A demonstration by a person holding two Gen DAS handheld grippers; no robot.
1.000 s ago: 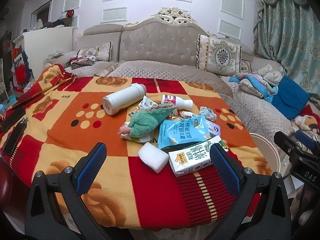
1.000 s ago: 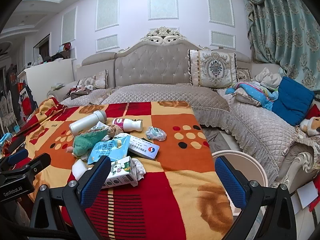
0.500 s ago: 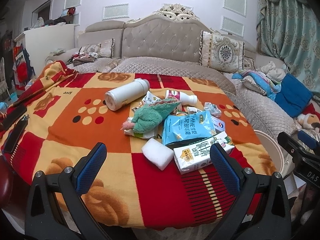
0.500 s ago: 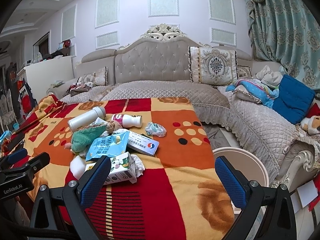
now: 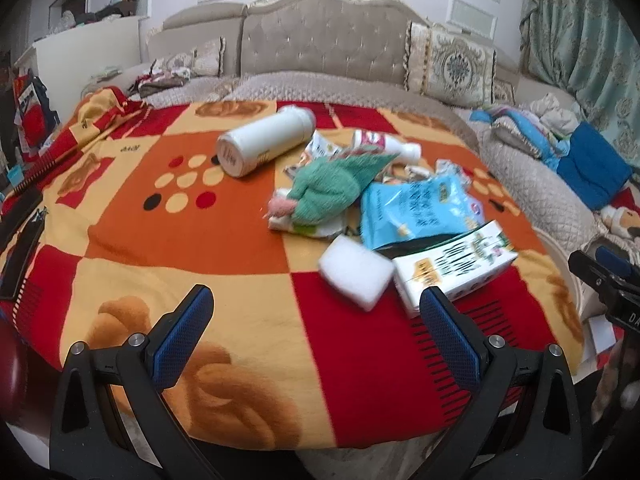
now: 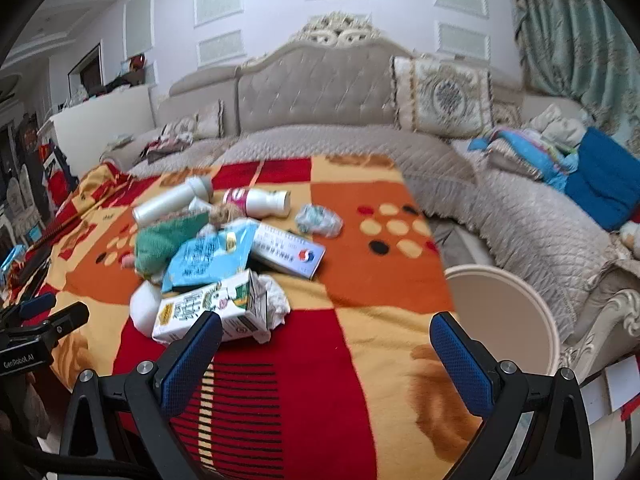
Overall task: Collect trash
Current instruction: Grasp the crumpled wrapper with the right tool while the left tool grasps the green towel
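Both tongs are spread wide and hold nothing. Over the last second the left tongs (image 5: 316, 320) have come forward and lower toward the pile: the white sponge block (image 5: 355, 276) and the milk carton (image 5: 452, 268) now sit larger and nearer, the carton's near end just beyond the right-hand pad. The right tongs (image 6: 326, 344) have closed in too; their left-hand pad now overlaps the carton (image 6: 208, 310) and the crumpled tissue (image 6: 276, 304) beside it.

Nothing on the blanket-covered tabletop (image 5: 224, 320) has shifted, so no trash is collected yet; this reads as an approach, probably to the carton or sponge at the near edge of the heap.

Farther back lie the blue snack bag (image 5: 416, 208), the green cloth (image 5: 332, 188), a flat medicine box (image 6: 288, 252), a small pink-labelled bottle (image 6: 260, 200), a wrapper ball (image 6: 320, 220) and the white flask (image 5: 264, 144). The round bin (image 6: 504, 312) stands open off the tabletop's right edge, near the right tongs, a short carry away.
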